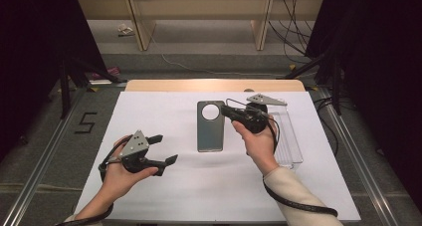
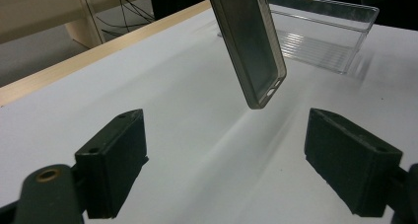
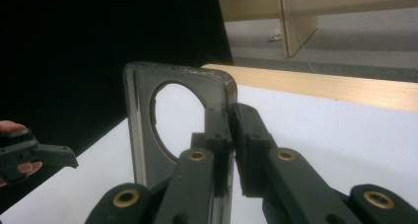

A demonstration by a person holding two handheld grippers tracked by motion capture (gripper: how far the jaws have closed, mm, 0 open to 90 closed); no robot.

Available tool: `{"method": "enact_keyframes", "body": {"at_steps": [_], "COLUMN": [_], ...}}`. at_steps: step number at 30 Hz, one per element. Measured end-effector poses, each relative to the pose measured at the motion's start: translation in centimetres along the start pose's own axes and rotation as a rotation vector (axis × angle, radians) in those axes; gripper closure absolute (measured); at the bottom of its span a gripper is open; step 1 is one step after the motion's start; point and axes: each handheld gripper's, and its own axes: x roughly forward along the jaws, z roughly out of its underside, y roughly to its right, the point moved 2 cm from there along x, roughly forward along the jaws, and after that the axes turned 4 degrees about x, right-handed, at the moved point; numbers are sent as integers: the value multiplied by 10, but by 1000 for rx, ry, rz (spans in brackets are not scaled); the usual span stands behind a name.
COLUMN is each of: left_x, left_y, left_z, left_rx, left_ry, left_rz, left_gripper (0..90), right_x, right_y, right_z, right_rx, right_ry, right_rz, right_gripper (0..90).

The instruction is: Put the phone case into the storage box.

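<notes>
A smoky grey phone case (image 1: 210, 129) with a round camera hole is held off the white sheet, hole end away from me. My right gripper (image 1: 225, 110) is shut on its edge beside the hole; in the right gripper view the jaws (image 3: 230, 130) pinch the wall of the case (image 3: 143, 125). In the left gripper view the case (image 2: 251, 51) hangs tilted, its lower corner above the sheet. My left gripper (image 1: 166, 149) sits at the left of the table, open, pointing toward the case, with nothing between its jaws (image 2: 226, 160).
A clear plastic tray (image 1: 288, 136) lies right of the case, also seen as the tray (image 2: 325, 41) behind it. A white sheet (image 1: 164, 196) covers the table, with a wooden edge (image 1: 214, 85) at the far side. Floor and cables lie beyond.
</notes>
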Motion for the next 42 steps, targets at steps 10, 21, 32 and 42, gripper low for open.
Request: {"method": "enact_keyframes", "body": {"at_steps": [10,21,32,42], "left_x": [1,1,1,1], "left_y": [-2,-4,-5,-6], "left_z": [3,4,5,5], "left_rx": [-10,-13,-16,-16], "left_ry": [-15,-12,-12,-15], "left_rz": [-10,-14,-23,-25], "left_gripper": [155,155,154,154], "right_x": [-2,-6,-13,-16], "right_y": [3,7,12,16], "right_z": [-2,-6,-12,-15], "right_rx": [-13,-21,-25,-31], "right_ry": [1,10,25,31], "right_rz": [17,25,37,52], "right_gripper": [854,854,853,853]}}
